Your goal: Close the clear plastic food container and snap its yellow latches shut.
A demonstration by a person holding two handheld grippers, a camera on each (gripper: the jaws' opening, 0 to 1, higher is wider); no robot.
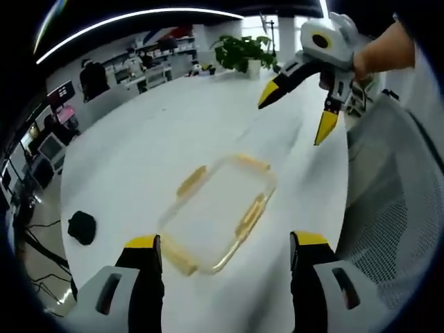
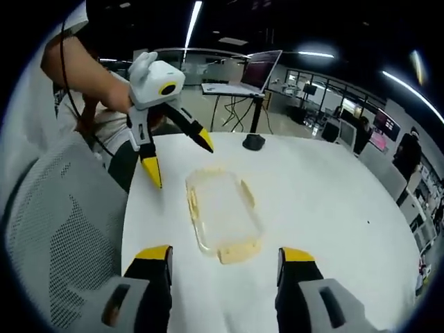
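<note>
A clear plastic food container (image 1: 218, 211) with yellow latches lies flat on the white table (image 1: 152, 152), its lid on it. My left gripper (image 1: 225, 246) hovers open just short of its near end, nothing between the jaws. Beyond the container the right gripper (image 1: 295, 114) hangs open above the table, held by a hand. In the right gripper view the container (image 2: 222, 215) lies ahead of my open right gripper (image 2: 223, 260), and the left gripper (image 2: 177, 161) is open past its far left corner. The latches appear folded against the sides; I cannot tell whether they are snapped.
A small black object (image 1: 82, 227) sits near the table's left edge. A potted plant (image 1: 243, 52) stands at the far end. A mesh chair (image 1: 395, 201) is close on the right. A black round base (image 2: 254, 142) rests on the table beyond the container.
</note>
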